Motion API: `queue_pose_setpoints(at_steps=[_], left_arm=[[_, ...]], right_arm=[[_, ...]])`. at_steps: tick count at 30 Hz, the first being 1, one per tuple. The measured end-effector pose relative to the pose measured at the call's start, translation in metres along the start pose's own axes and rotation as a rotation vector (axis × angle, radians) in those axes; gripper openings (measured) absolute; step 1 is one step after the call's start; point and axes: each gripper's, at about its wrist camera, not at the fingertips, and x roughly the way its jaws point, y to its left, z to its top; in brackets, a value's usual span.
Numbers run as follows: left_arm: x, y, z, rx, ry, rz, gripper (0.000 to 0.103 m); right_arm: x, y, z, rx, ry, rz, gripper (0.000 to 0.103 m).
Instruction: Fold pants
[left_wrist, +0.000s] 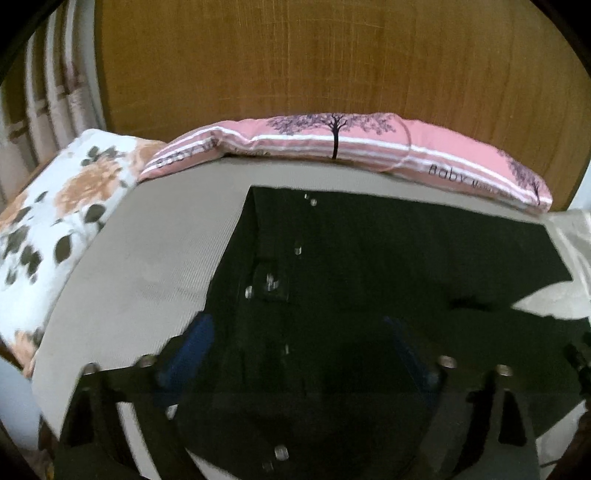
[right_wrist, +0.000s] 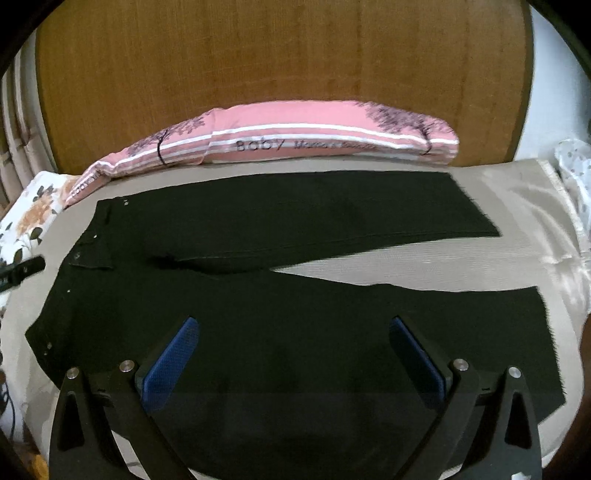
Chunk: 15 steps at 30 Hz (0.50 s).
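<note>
Black pants (right_wrist: 280, 310) lie spread flat on a beige bed sheet (right_wrist: 461, 258), waistband to the left, two legs running right with a gap between them. In the left wrist view the pants (left_wrist: 369, 258) show their waistband end with metal buttons. My left gripper (left_wrist: 299, 347) is open above the waistband area, its blue pads (left_wrist: 188, 350) wide apart and empty. My right gripper (right_wrist: 293, 347) is open above the near leg, its blue pads (right_wrist: 170, 358) wide apart and empty.
A pink pillow (right_wrist: 295, 140) with tree print lies along the wooden headboard (right_wrist: 258, 74) behind the pants. A floral pillow (left_wrist: 55, 221) lies at the left. A shiny beige cloth (right_wrist: 565, 236) sits at the right bed edge.
</note>
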Motion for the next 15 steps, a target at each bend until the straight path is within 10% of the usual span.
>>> queue_pose_setpoints(at_steps=[15], left_arm=[[0.131,0.086,0.086,-0.349,0.217,-0.445,0.038]], right_arm=[[0.084,0.022,0.042,-0.005,-0.021,0.014,0.102]])
